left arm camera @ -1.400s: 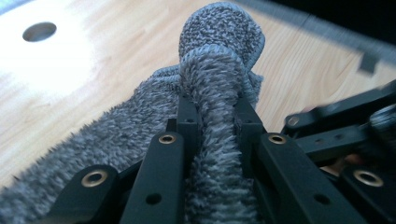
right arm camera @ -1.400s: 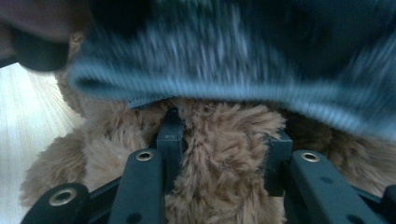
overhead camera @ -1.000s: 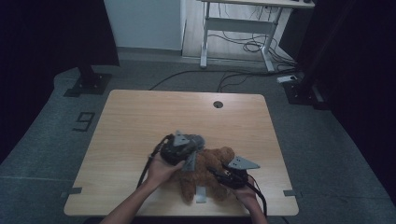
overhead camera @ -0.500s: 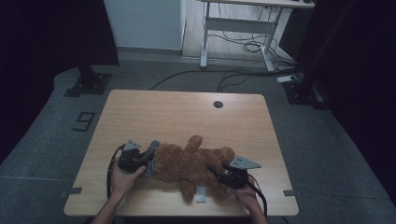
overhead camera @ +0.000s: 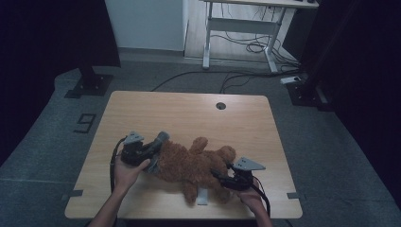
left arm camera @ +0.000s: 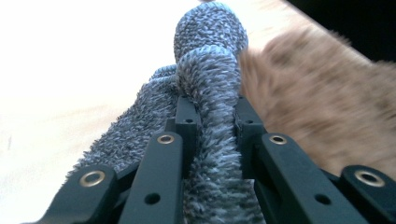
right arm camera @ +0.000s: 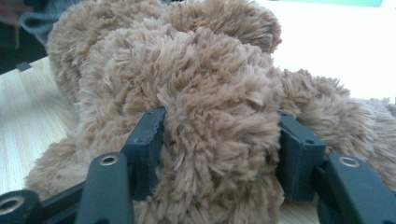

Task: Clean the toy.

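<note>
Left gripper [overhead camera: 158, 142] in the high view sits at the near left of the wooden table [overhead camera: 189, 106], and I see its jaws clamped on a grey knitted garment [overhead camera: 161, 138] at the left end of the brown teddy bear [overhead camera: 198, 163]. My left hand [overhead camera: 125, 170] is just behind it. Across the bear, the right gripper [overhead camera: 220, 178] reaches into the toy's right end from the near right edge, with my right hand [overhead camera: 250, 196] under it; the bear lies stretched between the two. From the left gripper view, the jaws are pressed tight on a fold of the grey fleece [left arm camera: 210, 116], which runs straight ahead between them, and the bear's brown fur lies just to the right. From the right gripper view, the jaws have just been opening and now stand apart on either side of a thick lump of the bear's fur [right arm camera: 215, 135]; whether the pads press on it I cannot tell, though the plush bulges between them.
</note>
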`<action>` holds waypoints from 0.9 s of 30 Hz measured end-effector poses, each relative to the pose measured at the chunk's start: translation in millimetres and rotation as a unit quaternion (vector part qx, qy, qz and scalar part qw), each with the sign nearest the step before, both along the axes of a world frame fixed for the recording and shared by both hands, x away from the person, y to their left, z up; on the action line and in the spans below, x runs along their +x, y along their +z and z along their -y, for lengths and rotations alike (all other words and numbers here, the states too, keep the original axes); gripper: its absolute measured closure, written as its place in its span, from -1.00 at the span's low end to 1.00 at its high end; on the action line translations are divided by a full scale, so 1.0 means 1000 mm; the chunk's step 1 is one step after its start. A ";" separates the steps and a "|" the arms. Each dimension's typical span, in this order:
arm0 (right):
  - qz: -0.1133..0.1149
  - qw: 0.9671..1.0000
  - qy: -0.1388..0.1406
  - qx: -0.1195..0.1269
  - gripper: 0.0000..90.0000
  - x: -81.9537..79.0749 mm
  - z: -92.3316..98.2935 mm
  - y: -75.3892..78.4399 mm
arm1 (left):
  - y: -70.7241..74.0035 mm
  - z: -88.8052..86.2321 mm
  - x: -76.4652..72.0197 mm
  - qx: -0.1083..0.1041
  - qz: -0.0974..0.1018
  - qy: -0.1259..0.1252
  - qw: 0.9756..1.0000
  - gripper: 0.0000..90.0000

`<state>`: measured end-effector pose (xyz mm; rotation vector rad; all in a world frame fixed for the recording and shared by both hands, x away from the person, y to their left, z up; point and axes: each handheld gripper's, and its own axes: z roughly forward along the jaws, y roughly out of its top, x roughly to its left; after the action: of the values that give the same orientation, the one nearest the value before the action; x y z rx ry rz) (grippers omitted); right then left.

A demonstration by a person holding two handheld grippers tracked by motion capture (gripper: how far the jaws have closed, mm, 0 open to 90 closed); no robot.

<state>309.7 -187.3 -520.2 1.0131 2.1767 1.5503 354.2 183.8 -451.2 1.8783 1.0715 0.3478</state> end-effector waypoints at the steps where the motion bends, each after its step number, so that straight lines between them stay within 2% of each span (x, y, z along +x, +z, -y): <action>1: -0.003 1.000 -0.001 0.001 -0.09 0.000 0.001 0.000 | 0.006 0.005 0.003 0.002 0.007 -0.002 1.000 0.70; 2: -0.003 1.000 -0.001 0.001 -0.09 0.000 0.001 0.000 | 0.006 0.005 0.003 0.002 0.007 -0.002 1.000 0.69; 3: -0.006 1.000 -0.003 0.005 -0.09 0.001 0.003 0.000 | 0.015 0.013 0.008 -0.002 0.013 -0.008 1.000 0.69; 4: -0.006 1.000 -0.003 0.005 -0.09 0.001 0.003 0.000 | 0.015 0.013 0.008 -0.002 0.013 -0.008 1.000 0.69; 6: -0.008 1.000 -0.001 0.008 -0.09 0.001 0.003 -0.001 | 0.024 0.023 0.013 -0.002 0.019 -0.018 1.000 0.69; 8: -0.006 1.000 0.000 0.008 -0.09 0.001 0.001 -0.001 | 0.026 0.034 0.017 -0.004 0.016 -0.035 0.999 0.69; 9: -0.007 1.000 0.002 0.009 -0.09 0.001 0.000 -0.001 | 0.024 0.040 0.019 -0.012 0.009 -0.051 0.999 0.69; 10: -0.007 1.000 0.002 0.009 -0.09 0.001 0.000 -0.001 | 0.019 0.046 0.022 -0.024 -0.010 -0.072 0.997 0.69; 11: -0.006 1.000 0.000 0.007 -0.14 0.001 -0.001 0.000 | 0.005 0.058 0.025 -0.005 -0.038 -0.088 0.995 0.68; 12: -0.006 1.000 0.000 0.007 -0.14 0.001 -0.001 0.000 | 0.005 0.058 0.025 -0.005 -0.038 -0.088 0.995 0.68; 13: -0.013 1.000 -0.007 0.011 -0.28 0.001 -0.001 0.001 | -0.008 0.063 0.025 -0.001 -0.040 -0.085 0.996 0.68; 14: -0.013 1.000 -0.007 0.011 -0.28 0.001 -0.001 0.001 | -0.008 0.063 0.025 -0.001 -0.040 -0.085 0.996 0.68; 15: -0.030 0.999 -0.019 0.018 -0.45 0.002 0.001 0.002 | -0.011 0.060 0.022 -0.017 -0.037 -0.082 0.996 0.69; 16: -0.030 0.999 -0.019 0.018 -0.45 0.002 0.001 0.002 | -0.011 0.060 0.022 -0.017 -0.037 -0.082 0.996 0.69; 17: -0.059 0.997 -0.033 0.024 -0.62 0.005 0.002 0.002 | -0.014 0.056 0.021 -0.026 -0.040 -0.086 0.995 0.69; 19: -0.084 0.996 -0.031 0.031 -0.66 0.007 0.001 0.000 | -0.019 0.048 0.016 -0.050 -0.046 -0.091 0.993 0.70; 20: -0.084 0.996 -0.031 0.031 -0.66 0.007 0.001 0.000 | -0.019 0.048 0.016 -0.050 -0.046 -0.091 0.993 0.71; 21: -0.109 0.993 -0.021 0.038 -0.68 0.011 -0.003 -0.003 | -0.021 0.046 0.014 -0.058 -0.047 -0.093 0.993 0.71; 24: -0.117 0.992 -0.008 0.037 -0.59 0.015 -0.011 -0.004 | -0.027 0.039 0.006 -0.061 -0.034 -0.089 0.994 0.71; 26: -0.116 0.993 0.006 0.037 -0.31 0.015 -0.015 -0.004 | -0.028 0.035 0.005 -0.066 -0.031 -0.086 0.994 0.71; 27: -0.115 0.993 0.014 0.038 -0.31 0.016 -0.016 -0.003 | -0.028 0.035 0.005 -0.066 -0.031 -0.086 0.994 0.71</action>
<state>325.5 -171.3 -523.2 1.2467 2.3043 1.6106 359.0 148.6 -479.5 1.8569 0.9414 0.1181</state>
